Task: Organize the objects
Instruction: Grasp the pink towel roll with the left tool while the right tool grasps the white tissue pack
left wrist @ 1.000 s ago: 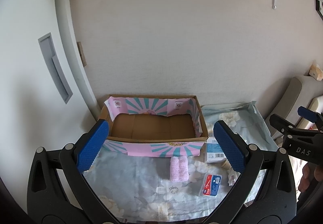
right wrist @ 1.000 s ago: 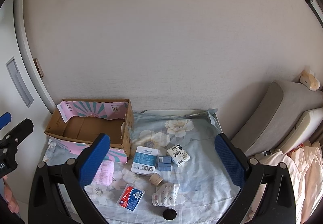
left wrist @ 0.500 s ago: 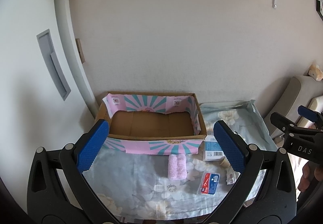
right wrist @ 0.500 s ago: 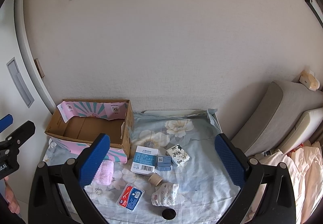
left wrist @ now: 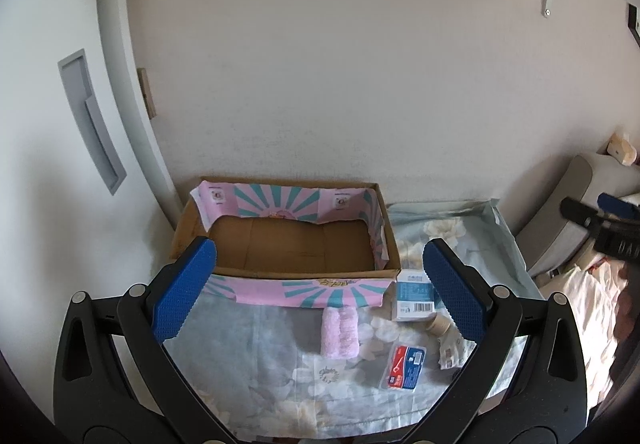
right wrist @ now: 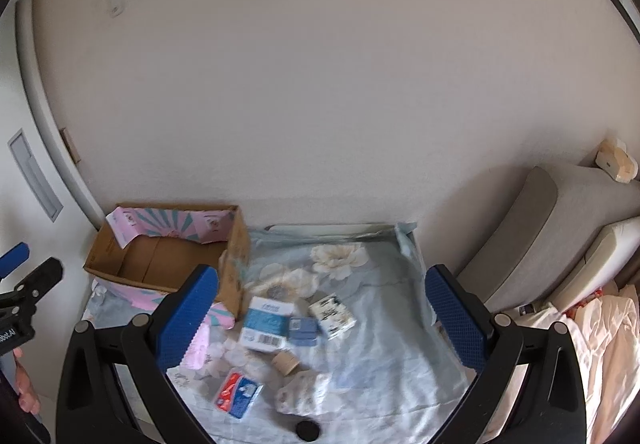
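Observation:
An open cardboard box [left wrist: 288, 244] with pink and teal flaps stands at the back left of a floral-cloth table [left wrist: 260, 344]; it also shows in the right wrist view [right wrist: 160, 260]. Loose items lie right of it: a pink rolled cloth [left wrist: 340, 332], a blue-white carton [right wrist: 266, 324], a red-blue packet [right wrist: 236, 394], a tape roll [right wrist: 286, 362], a small blue box [right wrist: 304, 330], a patterned white box [right wrist: 332, 314] and a white wad [right wrist: 302, 392]. My left gripper [left wrist: 320, 292] is open and empty above the table front. My right gripper [right wrist: 324, 320] is open and empty above the items.
A white wall runs behind the table. A sliding door with a recessed handle [left wrist: 92, 120] stands on the left. A grey cushion [right wrist: 540, 228] and bedding [right wrist: 600, 344] lie to the right. A small black disc [right wrist: 307, 430] sits at the table's front edge.
The left view has drifted so the box and items sit slightly higher and more to the left. The right view has swung right and is blurred by motion. Both grippers stayed open.

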The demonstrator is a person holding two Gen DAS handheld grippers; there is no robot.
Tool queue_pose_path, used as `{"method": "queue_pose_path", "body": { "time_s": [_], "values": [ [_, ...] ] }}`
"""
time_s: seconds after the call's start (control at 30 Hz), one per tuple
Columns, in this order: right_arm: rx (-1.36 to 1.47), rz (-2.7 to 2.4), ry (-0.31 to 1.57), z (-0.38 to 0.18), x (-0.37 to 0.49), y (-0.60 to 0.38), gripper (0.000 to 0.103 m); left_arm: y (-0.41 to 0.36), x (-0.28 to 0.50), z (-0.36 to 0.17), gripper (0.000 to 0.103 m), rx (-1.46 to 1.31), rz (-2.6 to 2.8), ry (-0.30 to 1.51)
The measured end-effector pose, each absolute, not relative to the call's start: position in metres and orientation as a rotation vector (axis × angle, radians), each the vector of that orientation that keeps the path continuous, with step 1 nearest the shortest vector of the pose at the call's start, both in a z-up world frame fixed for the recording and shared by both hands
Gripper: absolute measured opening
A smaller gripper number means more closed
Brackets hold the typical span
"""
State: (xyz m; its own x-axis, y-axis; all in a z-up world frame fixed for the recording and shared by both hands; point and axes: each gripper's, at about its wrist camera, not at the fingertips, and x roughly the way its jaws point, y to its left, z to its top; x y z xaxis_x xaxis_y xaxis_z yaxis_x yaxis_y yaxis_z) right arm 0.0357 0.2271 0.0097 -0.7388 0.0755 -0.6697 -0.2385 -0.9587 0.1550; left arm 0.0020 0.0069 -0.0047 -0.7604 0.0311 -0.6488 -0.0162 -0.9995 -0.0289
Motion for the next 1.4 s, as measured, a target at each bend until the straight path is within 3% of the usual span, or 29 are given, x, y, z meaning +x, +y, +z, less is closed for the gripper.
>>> {"method": "queue_pose_path", "body": {
  "time_s": [0.33, 0.73, 0.87, 1.07, 1.27, 1.4],
  "values": [
    [-1.311, 2.741, 0.295, -0.055, 0.004, 0.282, 0.103, 0.027, -0.012, -0.081, 0.103, -1.3, 2.807, -0.061],
    [-1.741, 2.833, 0.046, -0.178, -0.033, 0.269, 0.103, 0.045, -0.031, -0.201, 0.097, -1.564, 2.722, -0.116],
    [-1.84, 2.817, -0.077, -0.209, -0.047, 0.255, 0.097, 0.047, -0.04, -0.228, 0.084, -1.661, 2.693, -0.091],
    [-1.952, 2.796, -0.172, -0.235, -0.061, 0.245, 0.088, 0.043, -0.047, -0.25, 0.079, -1.721, 2.682, -0.134],
    [-2.042, 2.787, -0.17, -0.248, -0.071, 0.24, 0.073, 0.038, -0.052, -0.259, 0.065, -1.754, 2.664, -0.175],
    [-2.07, 2.778, -0.204, -0.251, -0.074, 0.235, 0.063, 0.036, -0.055, -0.264, 0.047, -1.769, 2.645, -0.186]
  ]
}}
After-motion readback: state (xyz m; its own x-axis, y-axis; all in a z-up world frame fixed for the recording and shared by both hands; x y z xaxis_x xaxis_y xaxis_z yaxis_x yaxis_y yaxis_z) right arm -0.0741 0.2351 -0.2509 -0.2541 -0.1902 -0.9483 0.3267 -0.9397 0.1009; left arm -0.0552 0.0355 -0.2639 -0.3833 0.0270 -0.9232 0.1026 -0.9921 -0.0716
